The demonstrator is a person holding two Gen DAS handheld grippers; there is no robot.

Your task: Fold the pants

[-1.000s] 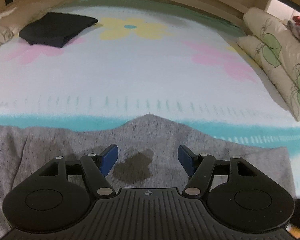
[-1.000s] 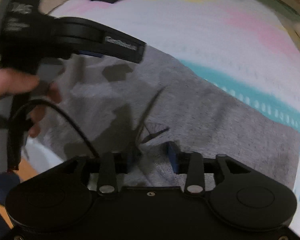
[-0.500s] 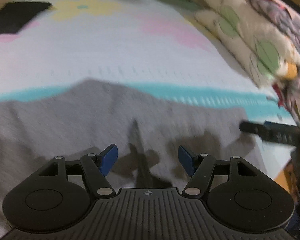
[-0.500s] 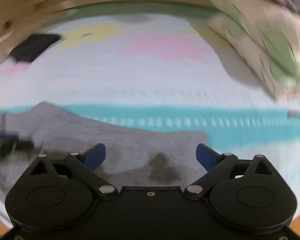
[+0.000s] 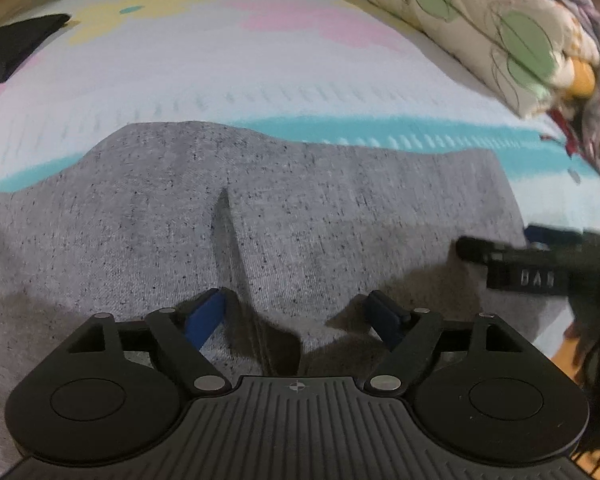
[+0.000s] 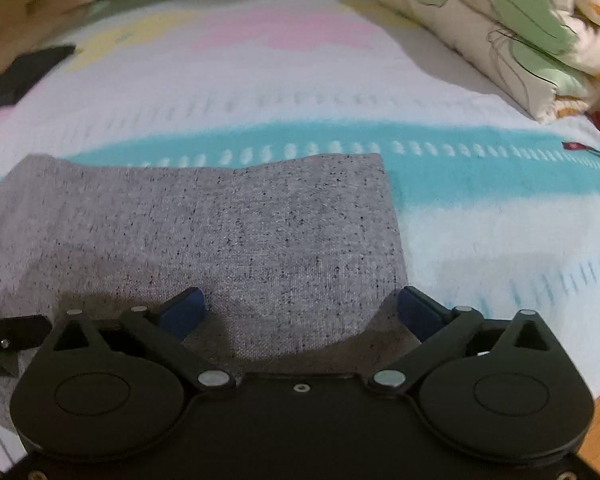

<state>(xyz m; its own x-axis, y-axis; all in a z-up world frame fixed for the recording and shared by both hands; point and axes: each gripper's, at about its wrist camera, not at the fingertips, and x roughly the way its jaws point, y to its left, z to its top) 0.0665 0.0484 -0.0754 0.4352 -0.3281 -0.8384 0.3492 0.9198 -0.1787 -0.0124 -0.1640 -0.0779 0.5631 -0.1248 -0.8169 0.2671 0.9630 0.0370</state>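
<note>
**Both grippers spread over grey pants at the bed's near edge**

Since a second ago the right gripper (image 6: pixel 300 312) has let go of the cloth it was pinched on and swung to the right end of the pants (image 6: pixel 220 232); its blue fingers (image 6: pixel 184 310) now stand wide apart, with nothing between them but the grey fabric lying flat beneath. One pad sits over the cloth, the other just at the pants' right edge, where the fabric ends against the bed (image 6: pixel 480 240).

Over the middle of the pants (image 5: pixel 300 216), the left gripper (image 5: pixel 296 316) is likewise spread, holding nothing. A raised crease (image 5: pixel 228 248) runs from the far side of the garment toward its left finger (image 5: pixel 204 316) and passes just inside it. Whether the pads touch the cloth cannot be told. At the right edge of the left wrist view the right gripper (image 5: pixel 520 264) shows, blurred, over the pants' right end.

Grey and speckled, the pants lie spread along the bed's near edge, across the turquoise band of the sheet. Stacked pillows (image 6: pixel 500 28) rest at the far right corner of the bed. A dark folded garment (image 5: pixel 12 52) lies toward the far left corner, well apart from the pants.
</note>
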